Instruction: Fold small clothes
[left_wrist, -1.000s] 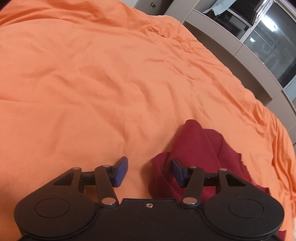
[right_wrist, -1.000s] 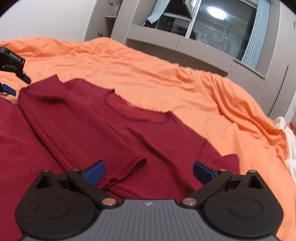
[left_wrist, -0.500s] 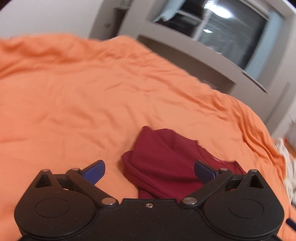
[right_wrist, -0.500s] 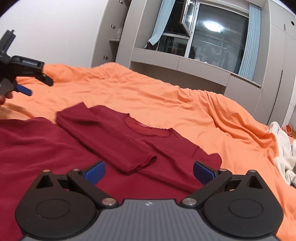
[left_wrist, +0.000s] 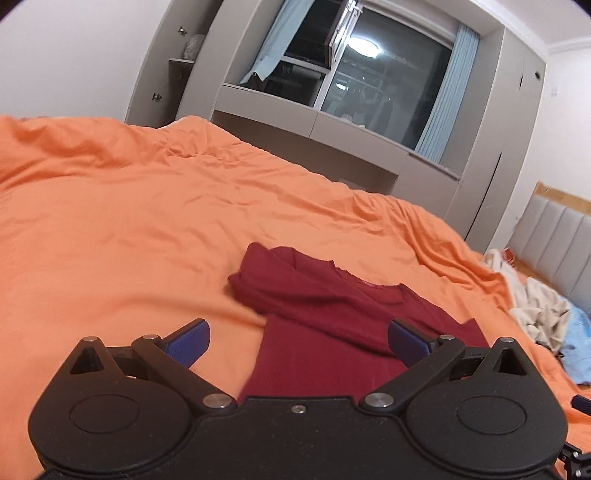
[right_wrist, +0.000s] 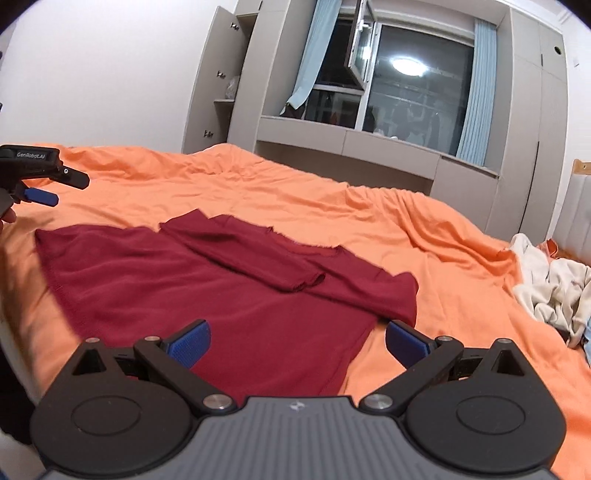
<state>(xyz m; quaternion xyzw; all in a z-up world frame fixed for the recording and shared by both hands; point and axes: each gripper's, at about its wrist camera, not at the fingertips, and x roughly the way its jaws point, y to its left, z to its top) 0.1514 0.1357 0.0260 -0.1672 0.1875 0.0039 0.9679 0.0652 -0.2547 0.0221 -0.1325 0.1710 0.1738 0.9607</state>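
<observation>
While a dark red shirt (right_wrist: 207, 291) lies flat on the orange bedspread (right_wrist: 424, 236), one sleeve (right_wrist: 243, 254) already folded across its chest, both grippers hover with fingers spread, gripping nothing. Left gripper (left_wrist: 297, 341) hangs above the shoulder; right gripper (right_wrist: 297, 341) hangs near the unfolded sleeve (right_wrist: 391, 295), probably next.

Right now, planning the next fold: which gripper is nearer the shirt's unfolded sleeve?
Right. The right gripper hovers short of the unfolded sleeve; the left gripper hangs beyond the shirt, at its opposite edge.
</observation>
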